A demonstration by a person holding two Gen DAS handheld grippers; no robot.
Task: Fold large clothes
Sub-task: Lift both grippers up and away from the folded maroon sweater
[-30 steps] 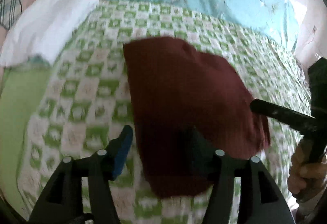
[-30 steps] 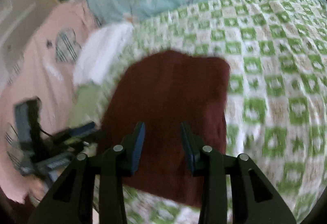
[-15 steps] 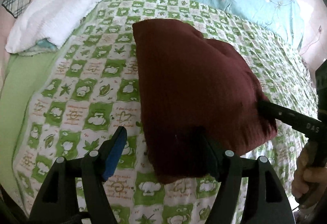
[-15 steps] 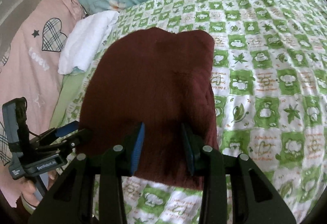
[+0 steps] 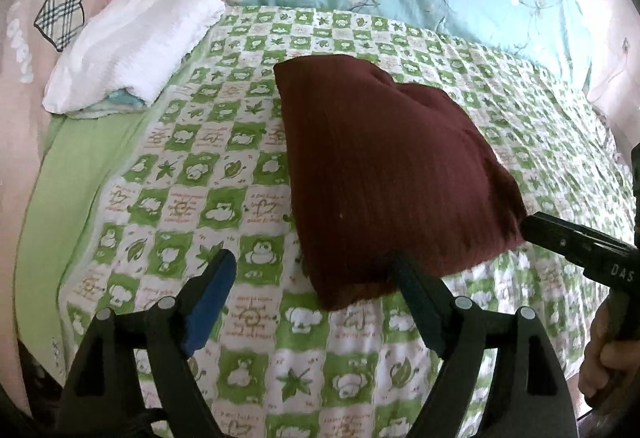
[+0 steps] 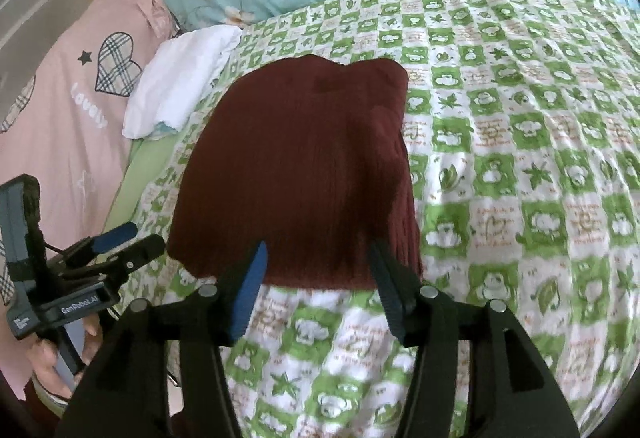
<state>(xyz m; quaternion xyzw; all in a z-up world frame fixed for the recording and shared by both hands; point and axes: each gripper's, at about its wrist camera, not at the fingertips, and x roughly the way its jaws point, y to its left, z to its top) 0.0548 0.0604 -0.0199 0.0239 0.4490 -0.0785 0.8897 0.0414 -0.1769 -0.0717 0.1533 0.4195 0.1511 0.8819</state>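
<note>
Both tools have drawn back from the maroon garment (image 5: 384, 174), jaws spread wider.

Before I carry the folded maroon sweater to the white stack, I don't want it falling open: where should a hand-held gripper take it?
Probably the near folded edge of the maroon sweater, coming in low from the front. That edge looks thick and layered, so the jaws could pinch all layers together. The right hand-held gripper is open, already facing it.
</note>
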